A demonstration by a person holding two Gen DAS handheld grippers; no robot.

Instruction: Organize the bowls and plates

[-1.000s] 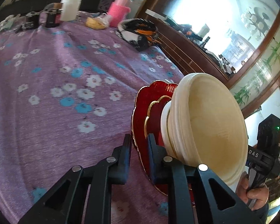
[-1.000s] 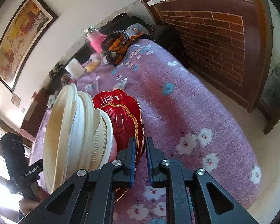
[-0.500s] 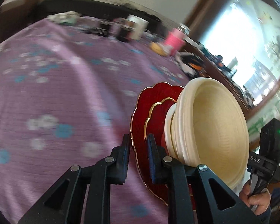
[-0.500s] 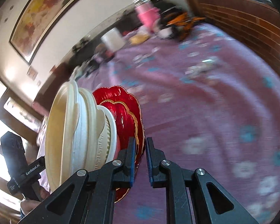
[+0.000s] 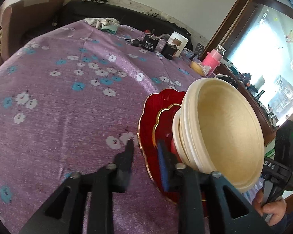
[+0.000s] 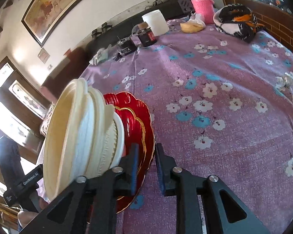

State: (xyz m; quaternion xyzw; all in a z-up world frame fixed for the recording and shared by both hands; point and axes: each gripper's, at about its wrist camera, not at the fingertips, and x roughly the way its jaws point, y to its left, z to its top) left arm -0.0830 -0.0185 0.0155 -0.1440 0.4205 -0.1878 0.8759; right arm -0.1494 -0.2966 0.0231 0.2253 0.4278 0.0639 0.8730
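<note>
Both my grippers are letting go of the stack's rim.

My left gripper (image 5: 145, 148) and right gripper (image 6: 145, 152) are opening, each straddling the red plates' (image 6: 135, 120) scalloped edge, pads off it. Cream bowls (image 5: 222, 128) are nested on the plates, the stack over the near part of the purple tablecloth (image 5: 68, 101). Wide bare cloth lies ahead; the clutter sits along the far edge.

Left claw (image 5: 146, 148) angled down, jaws opening, gap visible between the fingers. Right claw (image 6: 146, 152) also angled down, jaws opening, fingers apart. Each claw's handle shows at the edge of the other's view, gripped by a hand: right hand (image 5: 271, 210) low right, left hand (image 6: 27, 217) low left.
</note>
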